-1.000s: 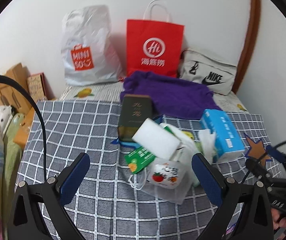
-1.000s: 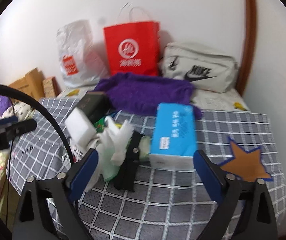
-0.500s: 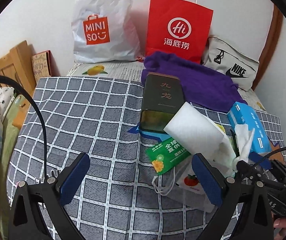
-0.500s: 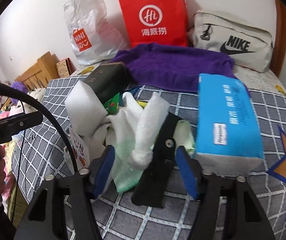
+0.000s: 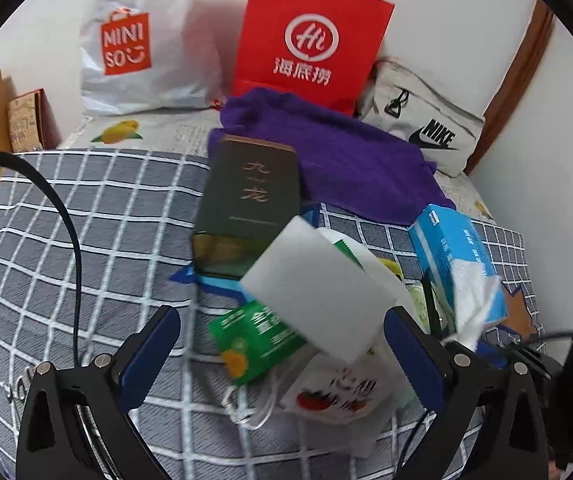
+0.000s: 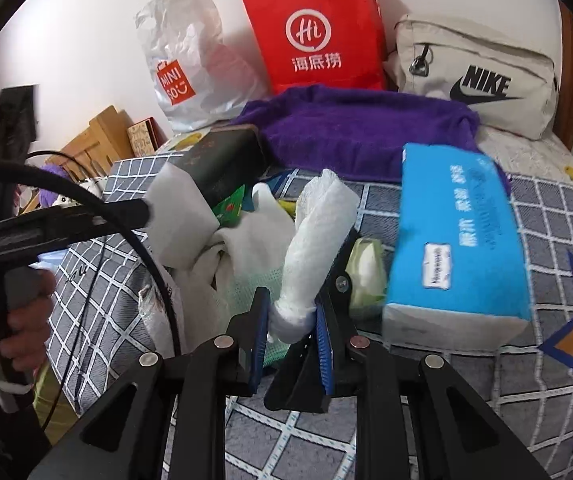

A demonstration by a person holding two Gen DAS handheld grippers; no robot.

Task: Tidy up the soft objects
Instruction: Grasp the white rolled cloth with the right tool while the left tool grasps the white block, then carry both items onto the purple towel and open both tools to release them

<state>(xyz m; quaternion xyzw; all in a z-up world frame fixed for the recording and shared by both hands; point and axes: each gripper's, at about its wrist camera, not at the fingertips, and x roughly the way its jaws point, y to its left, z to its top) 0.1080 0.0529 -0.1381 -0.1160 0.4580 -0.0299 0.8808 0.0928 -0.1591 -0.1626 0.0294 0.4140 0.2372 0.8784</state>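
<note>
We have the right gripper closed on the lower end of a white tissue, its jaws narrowed to a slim gap with the paper pinched between the blue pads. The tissue rises from the pads in a loose twist, just beside the blue tissue pack and in front of a heap of soft things: a white foam block, a white cloth and a pale green mesh piece. All of this lies on a grey checked bedspread, with a purple towel behind.

Our left gripper hangs over the same heap with its jaws wide and nothing between them; the foam block and a green packet sit between its fingers but apart from the pads.

The risks we see: the tissue is thin, so a sharp pull may tear it at the pinch. It seems to stand close against a black clip, though the blur leaves that unsure, and a snag there could drag the clip along. If the sheet is joined to the pack, lifting could tip the pack. The left jaws could also knock the foam block off the pile
</note>
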